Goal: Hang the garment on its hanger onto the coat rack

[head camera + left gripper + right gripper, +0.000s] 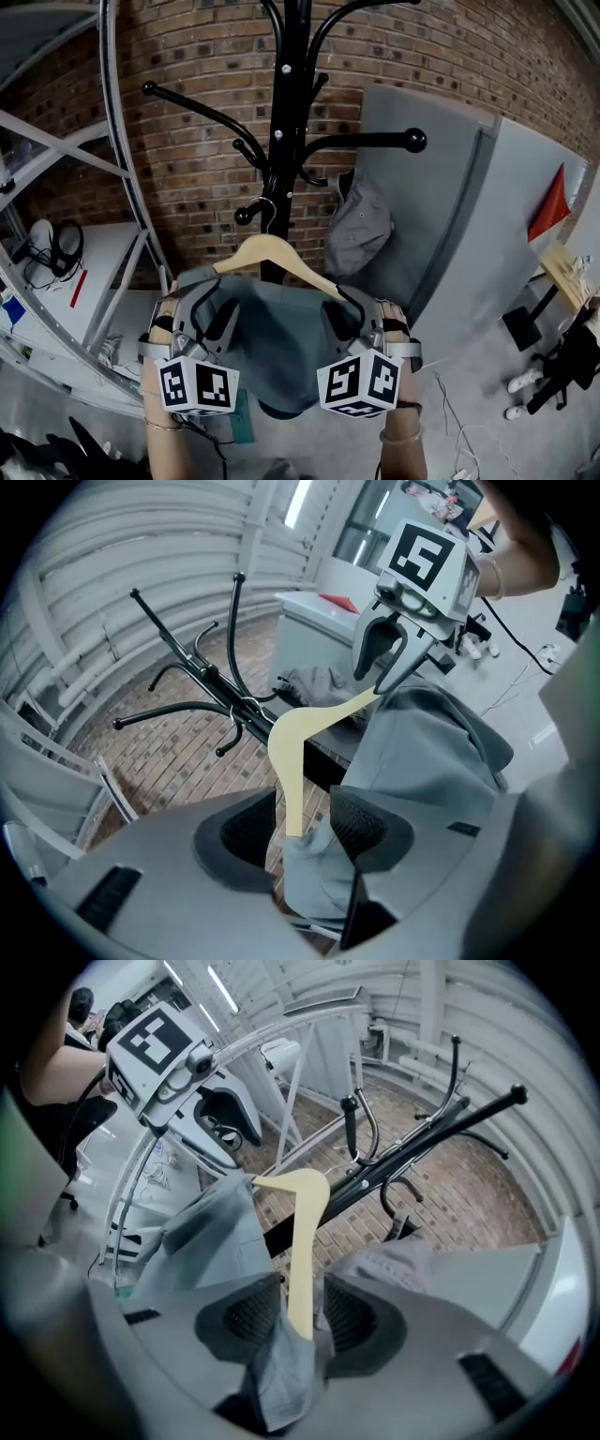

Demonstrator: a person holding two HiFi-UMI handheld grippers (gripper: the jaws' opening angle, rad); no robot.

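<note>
The grey-green garment (281,342) drapes over a pale wooden hanger (272,251), held up just in front of the black metal coat rack (286,112). Its wire hook (268,210) is at a short low peg beside the pole; I can't tell whether it sits over it. The left tool (195,314) pinches the hanger's left shoulder through the cloth, the right tool (367,317) the right shoulder. Releasing with the hook unseated would likely drop everything. Tilting could shed the garment or nudge the grey cap (361,225) hanging to the right.

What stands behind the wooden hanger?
The black coat rack with a grey cap on one hook, then a brick wall. The grey garment covers the rack's lower part.
</note>
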